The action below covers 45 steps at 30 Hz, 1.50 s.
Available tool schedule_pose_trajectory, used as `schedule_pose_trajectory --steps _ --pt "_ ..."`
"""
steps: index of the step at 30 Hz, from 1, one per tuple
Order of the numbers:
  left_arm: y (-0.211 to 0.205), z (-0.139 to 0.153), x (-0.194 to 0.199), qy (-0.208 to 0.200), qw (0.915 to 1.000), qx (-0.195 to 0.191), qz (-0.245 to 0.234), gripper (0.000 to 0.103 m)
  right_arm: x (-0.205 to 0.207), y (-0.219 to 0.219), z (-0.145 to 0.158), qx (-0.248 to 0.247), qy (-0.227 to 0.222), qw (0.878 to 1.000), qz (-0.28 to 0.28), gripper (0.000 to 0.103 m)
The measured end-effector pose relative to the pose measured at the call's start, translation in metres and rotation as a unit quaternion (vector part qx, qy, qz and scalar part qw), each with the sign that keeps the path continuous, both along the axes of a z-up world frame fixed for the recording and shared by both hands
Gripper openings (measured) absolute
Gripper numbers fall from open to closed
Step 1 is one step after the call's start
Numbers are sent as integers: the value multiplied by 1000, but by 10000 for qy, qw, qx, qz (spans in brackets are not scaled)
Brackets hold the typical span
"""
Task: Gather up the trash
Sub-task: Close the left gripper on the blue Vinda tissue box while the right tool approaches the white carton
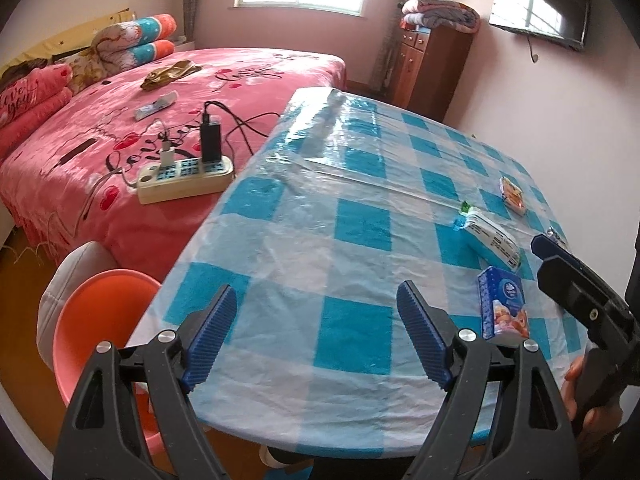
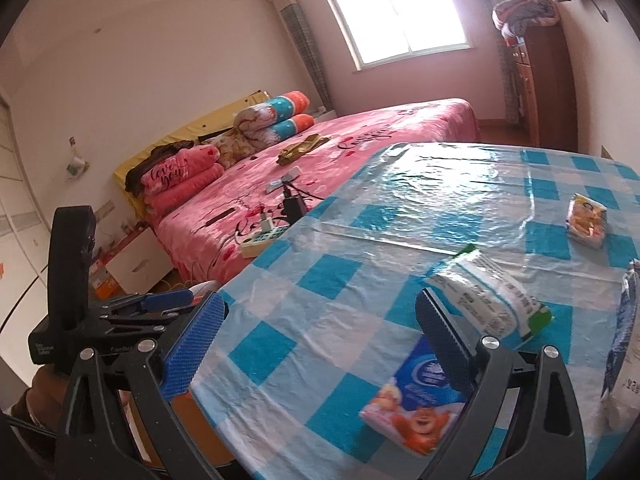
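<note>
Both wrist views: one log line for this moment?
left gripper: open, empty | right gripper: open, empty | tissue pack, white wrapper, snack packet: on table

You are in a bedroom of a home. You see a bed (image 1: pixel 120 128) with a pink cover, rolled quilts (image 2: pixel 276 118), a window (image 2: pixel 404 12) with curtains, a wooden cabinet (image 1: pixel 430 68), a wall television (image 1: pixel 540 4) and a table (image 1: pixel 320 220) under a checked plastic cloth.

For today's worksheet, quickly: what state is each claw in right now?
Left claw: open, nothing between its fingers.
Right claw: open, holding nothing; the tissue pack lies on the table beneath it.
</note>
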State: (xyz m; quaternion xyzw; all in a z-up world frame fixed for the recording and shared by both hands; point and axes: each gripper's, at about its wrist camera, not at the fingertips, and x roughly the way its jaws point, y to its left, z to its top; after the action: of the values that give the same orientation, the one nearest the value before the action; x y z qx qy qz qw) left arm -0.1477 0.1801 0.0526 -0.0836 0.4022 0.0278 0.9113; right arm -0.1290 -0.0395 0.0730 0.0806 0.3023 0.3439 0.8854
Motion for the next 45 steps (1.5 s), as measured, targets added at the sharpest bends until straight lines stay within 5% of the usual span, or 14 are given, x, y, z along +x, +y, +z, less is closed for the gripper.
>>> schedule_pose_trajectory --steps 24,45 --pt "-77 -2 26 100 9950 360 -931 83 16 -74 1 169 50 9969 -763 95" --pt "-140 -19 39 591 9801 146 -1890 83 25 -136 -2 239 69 9854 -1684 95"
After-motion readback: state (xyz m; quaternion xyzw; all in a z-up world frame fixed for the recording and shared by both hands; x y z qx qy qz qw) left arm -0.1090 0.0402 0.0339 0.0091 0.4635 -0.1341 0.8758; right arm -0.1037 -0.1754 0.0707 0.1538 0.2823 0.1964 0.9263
